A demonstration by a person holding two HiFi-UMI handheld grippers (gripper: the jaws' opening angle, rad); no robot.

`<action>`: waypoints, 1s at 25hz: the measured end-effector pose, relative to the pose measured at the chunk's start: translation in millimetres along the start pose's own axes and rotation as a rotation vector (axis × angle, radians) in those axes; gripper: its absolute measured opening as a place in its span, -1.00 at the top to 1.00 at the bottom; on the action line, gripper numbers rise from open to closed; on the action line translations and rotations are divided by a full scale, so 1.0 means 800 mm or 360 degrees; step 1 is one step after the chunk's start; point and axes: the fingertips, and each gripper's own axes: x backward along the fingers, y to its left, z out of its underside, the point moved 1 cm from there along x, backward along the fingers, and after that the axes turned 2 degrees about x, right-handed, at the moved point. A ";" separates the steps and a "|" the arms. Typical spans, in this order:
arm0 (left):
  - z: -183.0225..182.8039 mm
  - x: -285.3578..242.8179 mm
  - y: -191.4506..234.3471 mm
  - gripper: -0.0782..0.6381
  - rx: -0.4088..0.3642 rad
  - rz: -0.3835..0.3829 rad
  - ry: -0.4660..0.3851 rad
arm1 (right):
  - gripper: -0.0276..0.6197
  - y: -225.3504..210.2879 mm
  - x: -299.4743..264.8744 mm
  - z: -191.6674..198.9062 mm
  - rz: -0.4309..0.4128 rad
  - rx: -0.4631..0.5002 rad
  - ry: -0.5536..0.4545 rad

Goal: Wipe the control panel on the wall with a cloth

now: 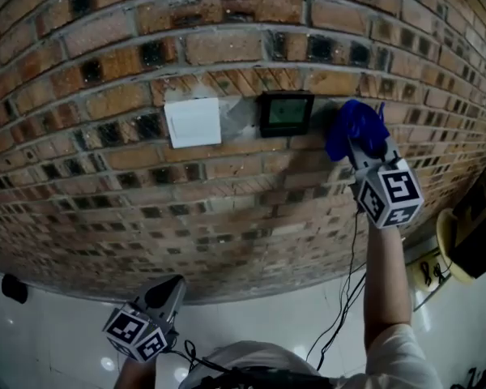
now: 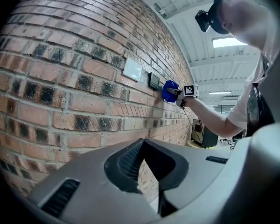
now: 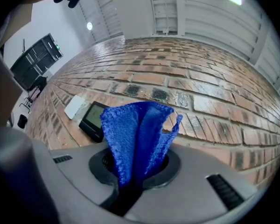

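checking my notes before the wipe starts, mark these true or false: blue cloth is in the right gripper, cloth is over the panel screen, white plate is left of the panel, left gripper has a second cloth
1. The blue microfibre cloth is clamped in the fingers of the right gripper. True.
2. The cloth covers the screen of the dark rectangular control panel. False: in the head view it is beside the panel, on its right, and the screen is uncovered.
3. The white square wall plate is left of the panel in the head view. True.
4. The left gripper holds a second cloth. False: nothing is between its fingers, and it hangs low.
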 end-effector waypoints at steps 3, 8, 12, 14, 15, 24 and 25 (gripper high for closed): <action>0.009 0.006 -0.002 0.77 -0.0011 -0.0028 0.0034 | 0.64 0.058 0.001 -0.039 -0.0149 0.0019 -0.0118; 0.007 0.011 -0.010 0.77 0.0001 -0.0037 0.0045 | 0.64 0.179 -0.030 -0.090 -0.0470 0.0074 -0.0234; 0.009 0.023 -0.008 0.77 0.0041 -0.0076 0.0018 | 0.64 0.209 -0.059 -0.096 -0.0528 0.0026 -0.0232; 0.015 0.025 -0.008 0.77 0.0042 -0.0082 0.0035 | 0.64 0.194 -0.062 -0.097 -0.0497 0.0024 -0.0255; 0.017 0.026 -0.009 0.77 0.0035 -0.0087 0.0047 | 0.64 0.180 -0.059 -0.094 -0.0465 0.0045 -0.0260; 0.019 0.014 -0.015 0.77 0.0043 -0.0088 0.0053 | 0.64 0.004 -0.013 -0.015 -0.0045 0.0080 -0.0066; 0.018 0.012 -0.017 0.77 0.0042 -0.0082 0.0053 | 0.64 -0.010 -0.009 -0.007 -0.0016 0.0075 -0.0041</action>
